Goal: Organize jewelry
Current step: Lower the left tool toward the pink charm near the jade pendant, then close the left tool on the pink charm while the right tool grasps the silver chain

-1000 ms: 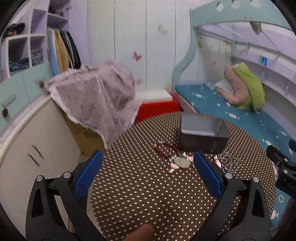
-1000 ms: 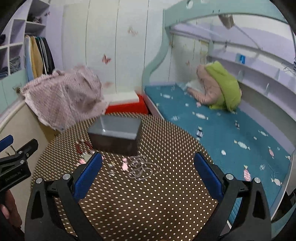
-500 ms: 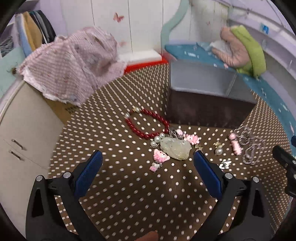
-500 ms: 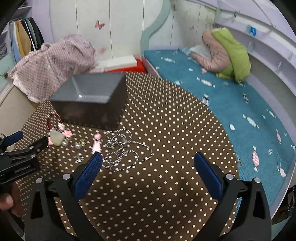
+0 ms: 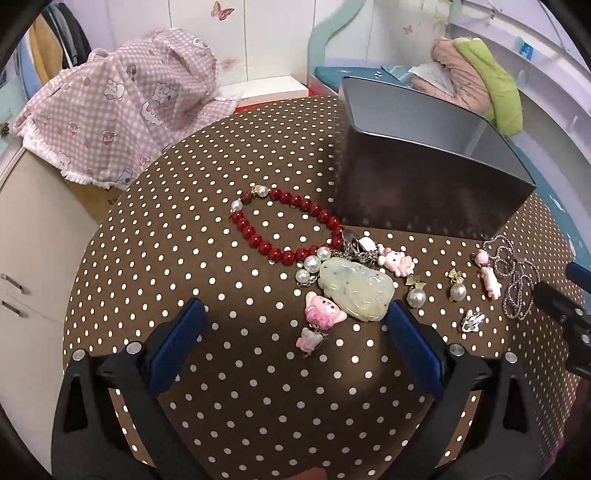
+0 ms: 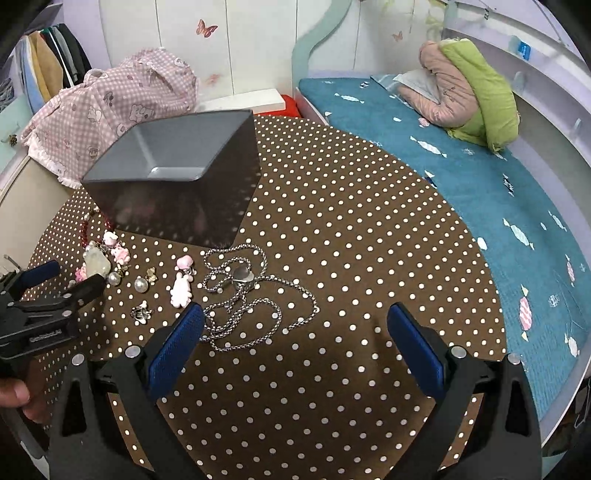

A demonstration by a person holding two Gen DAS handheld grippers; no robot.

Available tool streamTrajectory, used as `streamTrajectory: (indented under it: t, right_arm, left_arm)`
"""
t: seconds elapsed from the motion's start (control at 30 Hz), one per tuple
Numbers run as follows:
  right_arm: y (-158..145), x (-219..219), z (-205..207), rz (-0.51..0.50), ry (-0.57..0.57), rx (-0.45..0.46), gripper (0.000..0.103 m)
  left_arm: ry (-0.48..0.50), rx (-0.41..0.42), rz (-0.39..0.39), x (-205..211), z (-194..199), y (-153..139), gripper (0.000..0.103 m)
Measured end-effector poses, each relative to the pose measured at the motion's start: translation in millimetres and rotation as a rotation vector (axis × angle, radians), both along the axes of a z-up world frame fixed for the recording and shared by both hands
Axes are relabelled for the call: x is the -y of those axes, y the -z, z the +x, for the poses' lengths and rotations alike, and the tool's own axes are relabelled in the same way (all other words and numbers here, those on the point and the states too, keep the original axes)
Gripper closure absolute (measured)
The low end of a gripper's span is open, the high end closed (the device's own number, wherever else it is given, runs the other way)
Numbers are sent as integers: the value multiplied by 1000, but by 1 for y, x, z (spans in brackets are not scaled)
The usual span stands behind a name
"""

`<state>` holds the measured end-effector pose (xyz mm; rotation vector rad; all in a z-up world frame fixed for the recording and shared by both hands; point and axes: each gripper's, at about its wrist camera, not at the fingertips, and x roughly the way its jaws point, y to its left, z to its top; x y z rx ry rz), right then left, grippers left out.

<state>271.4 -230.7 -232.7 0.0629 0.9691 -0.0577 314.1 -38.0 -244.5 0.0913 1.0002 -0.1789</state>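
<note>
No legible writing (left gripper (image 6: 48, 295) label blurred)

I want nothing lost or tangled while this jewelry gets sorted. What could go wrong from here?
1. The jade pendant, pearls and pink charms lie touching, so the open left tool may drag neighbours along.
2. The silver chain lies in loose loops; lifting one strand with the open right tool could knot it.
3. The small pearl earrings may roll off the table.

A child's bedroom at home: teal-sheeted bed (image 6: 461, 177), butterfly wall stickers (image 6: 205, 28), hanging clothes (image 6: 44, 70).
</note>
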Motion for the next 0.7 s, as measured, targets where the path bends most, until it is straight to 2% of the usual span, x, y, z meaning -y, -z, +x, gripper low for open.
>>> streamTrajectory:
  t: [0.23,0.3,0.37,0.4,0.43,0.47,0.5,0.53,0.57,0.7]
  right_arm:
    - [2,5,2,-3,19,-5,8]
    - [2,8,3,-5,23,-6,8]
    - [3,10,5,-8,27,-8,8]
    - [4,11,6,-9,29,-9,8]
    - [4,11,7,-10,31,-11,8]
    - [5,11,7,-10,31,-11,8]
    - [5,12,8,-9,32,-10,8]
    - [6,11,8,-9,32,-10,8]
    - [7,11,9,-9,32,-10,8]
    - [11,8,10,-9,19,-14,8]
  left_arm:
    - [42,-3,-67,-17,-2,-2,6]
    - [54,3,-67,-16,-3,-3,6]
    - [65,23,-40,-13,-2,-2,12]
    - [78,36,-24,-10,-2,-2,24]
    - [89,49,-4,-8,-3,-3,40]
    - [107,54,-9,-8,-3,-5,49]
    - [120,48,-17,-8,-4,-8,65]
    - [134,43,-26,-10,-4,-9,76]
    - [142,40,-29,-10,-5,-10,79]
    - [170,24,-55,-14,-16,-11,79]
